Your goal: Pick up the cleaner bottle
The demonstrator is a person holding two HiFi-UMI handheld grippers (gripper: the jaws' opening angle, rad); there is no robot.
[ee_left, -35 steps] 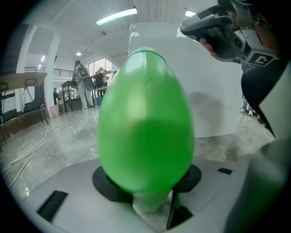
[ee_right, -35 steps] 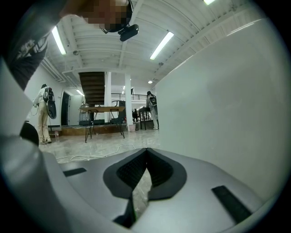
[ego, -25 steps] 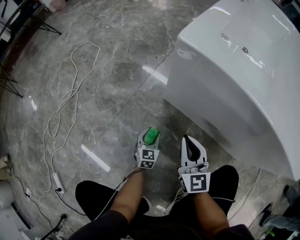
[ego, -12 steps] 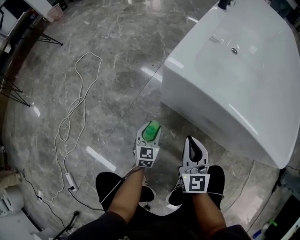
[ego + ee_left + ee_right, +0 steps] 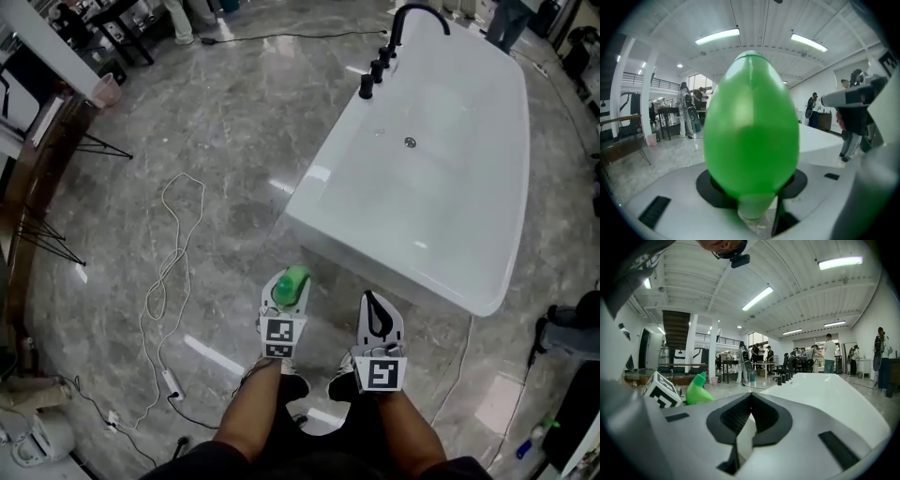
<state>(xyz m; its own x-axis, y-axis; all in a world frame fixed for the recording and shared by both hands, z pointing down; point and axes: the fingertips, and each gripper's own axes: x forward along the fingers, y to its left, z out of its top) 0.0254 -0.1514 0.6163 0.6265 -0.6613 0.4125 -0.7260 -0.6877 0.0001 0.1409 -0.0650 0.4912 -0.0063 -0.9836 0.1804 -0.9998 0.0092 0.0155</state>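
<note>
The cleaner bottle [image 5: 292,285] is bright green with a rounded top. My left gripper [image 5: 287,278] is shut on it and holds it in the air above the floor, in front of the person's legs. In the left gripper view the bottle [image 5: 751,126] fills the middle, gripped at its lower part between the pale jaws. My right gripper [image 5: 371,302] hangs beside it on the right, jaws shut together with nothing in them. From the right gripper view the bottle [image 5: 699,390] shows at the left, next to the left gripper's marker cube [image 5: 661,391].
A white bathtub [image 5: 441,187] with a black faucet [image 5: 405,17] stands ahead on the right. A white cable [image 5: 164,272] with a power strip [image 5: 172,382] loops over the grey marble floor at the left. Tables and people stand far back.
Both grippers have risen together, the green bottle still in the left one. The head view has lifted too, so the whole bathtub and more floor now show.
</note>
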